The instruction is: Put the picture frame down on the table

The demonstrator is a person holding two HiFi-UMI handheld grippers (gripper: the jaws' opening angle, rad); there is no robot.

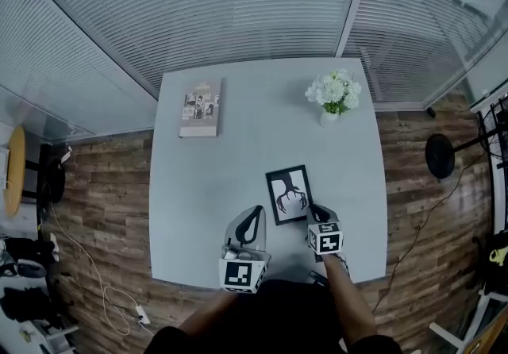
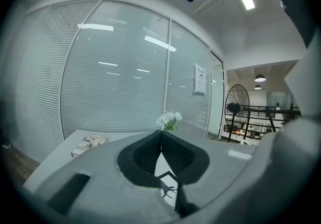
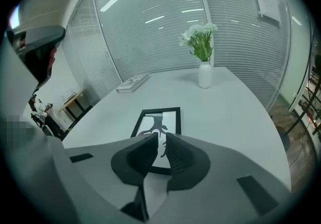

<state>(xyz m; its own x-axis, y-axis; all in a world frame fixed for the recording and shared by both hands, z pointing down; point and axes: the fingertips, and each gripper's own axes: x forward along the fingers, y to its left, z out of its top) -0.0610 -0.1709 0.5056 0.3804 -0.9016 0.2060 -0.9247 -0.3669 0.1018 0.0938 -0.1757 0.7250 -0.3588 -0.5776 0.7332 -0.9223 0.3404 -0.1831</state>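
The black picture frame (image 1: 289, 194) with a dark branching drawing lies flat on the grey table (image 1: 230, 186), near its front edge. My right gripper (image 1: 316, 210) hovers at the frame's near right corner. In the right gripper view the frame (image 3: 159, 121) shows just past the right gripper (image 3: 159, 140), whose jaws stand a narrow gap apart with nothing between them. My left gripper (image 1: 252, 216) is left of the frame, close to the front edge. In the left gripper view the left gripper (image 2: 161, 135) has its tips touching, and a bit of the frame (image 2: 168, 191) shows below them.
A book (image 1: 201, 108) lies at the table's far left. A white vase of flowers (image 1: 333, 95) stands at the far right, also in the right gripper view as the vase of flowers (image 3: 203, 52). Glass walls with blinds close off the far side. A fan base (image 1: 440, 155) sits on the floor to the right.
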